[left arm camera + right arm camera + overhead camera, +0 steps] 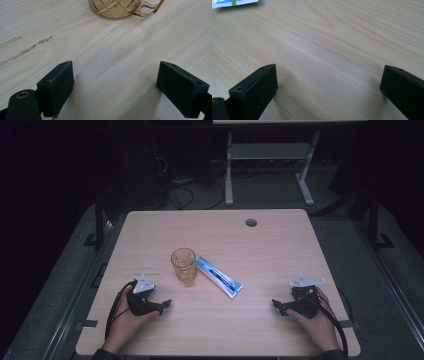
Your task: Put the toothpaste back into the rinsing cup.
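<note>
Resting at about eight o'clock on the pale wooden table, the left gripper sits low in the person's left hand, its jaws spread wide with only bare wood between them in the left gripper view. Its grey three-cornered plate points up toward the middle of the table. Just beyond it, toward one o'clock from that gripper, stands the amber glass mug, upright and near the table's centre; the left gripper view catches its cut-pattern base and handle at twelve o'clock, well ahead of the jaws. Right beside the mug, on its three o'clock side, lies the blue and white tube, flat and slanting down toward five o'clock, close to the mug though I can't tell if they touch. Over at four o'clock the right gripper rests in the right hand, jaws likewise held far apart over empty wood, a corner of the tube peeking in at eleven o'clock. Up at one o'clock, a round cable hole marks the table's far edge
</note>
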{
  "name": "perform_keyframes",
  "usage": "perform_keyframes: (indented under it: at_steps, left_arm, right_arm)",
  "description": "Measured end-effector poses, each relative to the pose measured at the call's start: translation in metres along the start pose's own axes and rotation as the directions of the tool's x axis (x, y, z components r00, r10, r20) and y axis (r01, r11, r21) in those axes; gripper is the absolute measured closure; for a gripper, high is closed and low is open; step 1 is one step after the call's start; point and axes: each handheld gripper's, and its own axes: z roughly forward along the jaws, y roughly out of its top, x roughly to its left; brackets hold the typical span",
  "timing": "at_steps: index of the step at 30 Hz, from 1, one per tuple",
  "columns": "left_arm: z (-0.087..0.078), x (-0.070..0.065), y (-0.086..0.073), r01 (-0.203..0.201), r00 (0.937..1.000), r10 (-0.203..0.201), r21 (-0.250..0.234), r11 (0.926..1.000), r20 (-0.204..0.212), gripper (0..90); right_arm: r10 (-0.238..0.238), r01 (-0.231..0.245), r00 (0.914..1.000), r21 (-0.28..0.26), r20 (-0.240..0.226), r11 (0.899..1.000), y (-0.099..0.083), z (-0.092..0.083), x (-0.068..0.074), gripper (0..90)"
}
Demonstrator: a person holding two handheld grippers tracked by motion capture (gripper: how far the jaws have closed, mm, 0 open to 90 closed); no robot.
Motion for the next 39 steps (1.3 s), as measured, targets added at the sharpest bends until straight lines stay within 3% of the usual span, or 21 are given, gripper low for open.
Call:
perform_keyframes:
  at_steps: [11,12,13,21,28,39]
  left_arm:
    - [0.000,0.000,0.000,0.002,1.0000,-0.002,0.001,1.0000,-0.003,13.3]
    - [0.000,0.000,0.000,0.003,1.0000,-0.003,0.000,1.0000,-0.003,13.3]
    - [0.000,0.000,0.000,0.003,1.0000,-0.003,0.000,1.0000,-0.003,13.3]
    - [0.000,0.000,0.000,0.003,1.0000,-0.003,0.000,1.0000,-0.003,13.3]
    - [0.000,0.000,0.000,0.003,1.0000,-0.003,0.000,1.0000,-0.003,13.3]
    - [0.000,0.000,0.000,0.003,1.0000,-0.003,0.000,1.0000,-0.004,13.3]
  right_arm:
    - [0.005,-0.005,1.0000,0.000,0.005,1.000,0.000,0.000,0.000,2.5]
    - [0.007,-0.007,0.9999,-0.007,0.008,1.000,0.001,-0.003,-0.001,15.8]
    - [0.011,-0.011,0.9999,-0.013,0.008,1.000,0.001,-0.005,-0.001,19.8]
    - [0.034,-0.034,0.9994,-0.019,-0.007,0.999,0.006,-0.014,0.003,39.4]
    - [0.045,-0.048,0.9978,-0.056,-0.050,0.997,0.018,-0.016,0.005,39.7]
    - [0.015,-0.021,0.9953,-0.063,-0.096,0.998,0.037,-0.010,0.019,40.3]
